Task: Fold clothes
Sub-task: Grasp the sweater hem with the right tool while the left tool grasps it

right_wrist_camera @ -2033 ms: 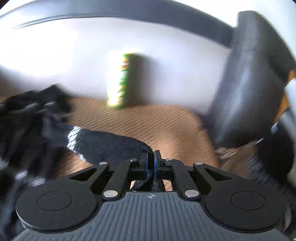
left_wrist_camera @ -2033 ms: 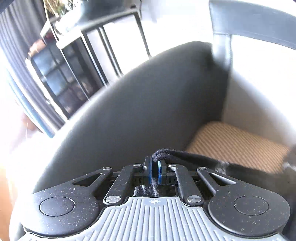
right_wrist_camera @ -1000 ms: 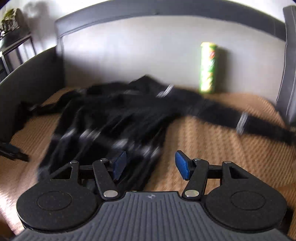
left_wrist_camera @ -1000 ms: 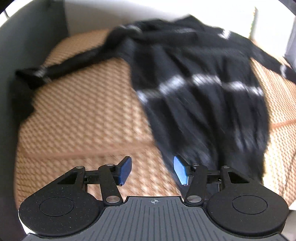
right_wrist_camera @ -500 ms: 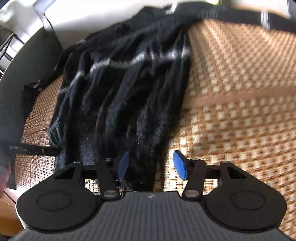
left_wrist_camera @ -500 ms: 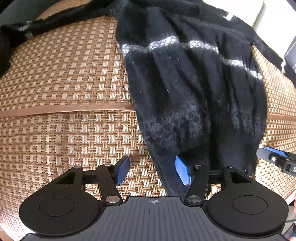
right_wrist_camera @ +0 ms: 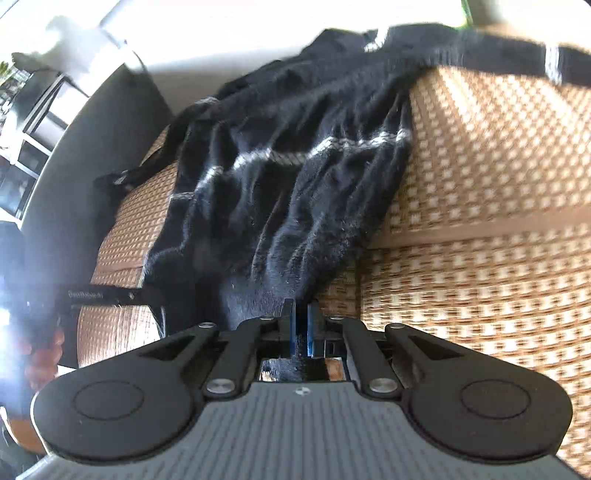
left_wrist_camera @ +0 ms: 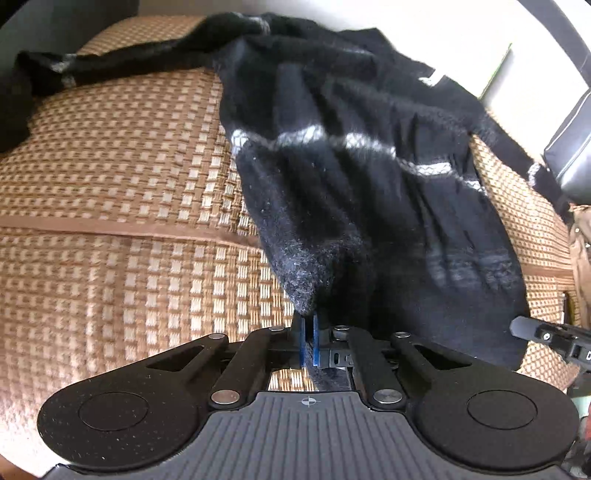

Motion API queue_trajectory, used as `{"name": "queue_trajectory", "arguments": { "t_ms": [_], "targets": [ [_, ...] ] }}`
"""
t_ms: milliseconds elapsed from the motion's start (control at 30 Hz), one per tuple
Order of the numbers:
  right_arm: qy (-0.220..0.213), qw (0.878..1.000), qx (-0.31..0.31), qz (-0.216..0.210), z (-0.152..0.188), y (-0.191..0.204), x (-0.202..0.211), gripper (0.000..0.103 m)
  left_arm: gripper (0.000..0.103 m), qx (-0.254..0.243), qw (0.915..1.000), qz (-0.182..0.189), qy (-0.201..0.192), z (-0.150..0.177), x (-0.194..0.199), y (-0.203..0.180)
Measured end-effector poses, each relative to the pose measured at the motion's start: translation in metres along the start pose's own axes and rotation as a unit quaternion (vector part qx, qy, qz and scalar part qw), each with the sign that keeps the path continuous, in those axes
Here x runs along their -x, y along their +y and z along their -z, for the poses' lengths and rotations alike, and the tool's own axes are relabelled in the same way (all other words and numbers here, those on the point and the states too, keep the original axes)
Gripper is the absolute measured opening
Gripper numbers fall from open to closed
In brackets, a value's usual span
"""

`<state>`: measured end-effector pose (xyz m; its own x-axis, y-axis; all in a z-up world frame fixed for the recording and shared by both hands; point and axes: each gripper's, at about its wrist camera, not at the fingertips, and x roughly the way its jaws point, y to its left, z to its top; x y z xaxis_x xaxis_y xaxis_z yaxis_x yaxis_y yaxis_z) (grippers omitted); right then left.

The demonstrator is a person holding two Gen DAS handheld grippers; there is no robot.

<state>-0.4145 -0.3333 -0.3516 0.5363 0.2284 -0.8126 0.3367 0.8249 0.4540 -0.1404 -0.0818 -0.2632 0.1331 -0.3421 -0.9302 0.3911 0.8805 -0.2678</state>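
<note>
I find the sweater (left_wrist_camera: 354,192) spread on a sofa seat covered by a woven mat (left_wrist_camera: 122,177), tan and brown in a check weave, with a brown seam band running across it. The sweater is black and fuzzy with pale stripes across the body and near each cuff. One sleeve trails away to the dark armrest (right_wrist_camera: 92,177) on the left in the left wrist view; the other runs to the far right corner, where it meets a dark cushion (left_wrist_camera: 572,147).

My left gripper (left_wrist_camera: 308,341) has its jaws closed on the near left corner of the hem. They have just been closing, and black knit sits pinched between the blue pads and shows below them in the frame gap. My right gripper (right_wrist_camera: 301,332) has likewise just closed on the near right corner of the hem, with cloth between its pads (a thin gap remains there, filled by the knit). Each gripper shows at the edge of the other's view: the right one at the hem's far side, the left one as a dark bar beside the hem.

The backrest (left_wrist_camera: 424,22) is pale and brightly lit. A green object (left_wrist_camera: 498,70) stands against it, mostly hidden by the sweater. Beyond the armrest I see a black-framed shelf unit (right_wrist_camera: 33,122), blurred. The right wrist view is smeared, so fine detail there is uncertain.
</note>
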Motion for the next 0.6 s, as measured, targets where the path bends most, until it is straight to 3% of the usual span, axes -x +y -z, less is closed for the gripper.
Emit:
{"name": "queue_trajectory", "arguments": {
  "t_ms": [367,600],
  "targets": [
    [0.063,0.997,-0.001,0.034,0.035,-0.02,0.018,0.006,0.0,-0.018,0.9972,-0.026,0.068,0.045,-0.008,0.009],
    [0.104,0.992,0.006,0.066,0.053,-0.039,0.018,0.006,0.0,-0.021,0.9916,-0.077,0.102,0.055,-0.023,0.027]
  ]
}}
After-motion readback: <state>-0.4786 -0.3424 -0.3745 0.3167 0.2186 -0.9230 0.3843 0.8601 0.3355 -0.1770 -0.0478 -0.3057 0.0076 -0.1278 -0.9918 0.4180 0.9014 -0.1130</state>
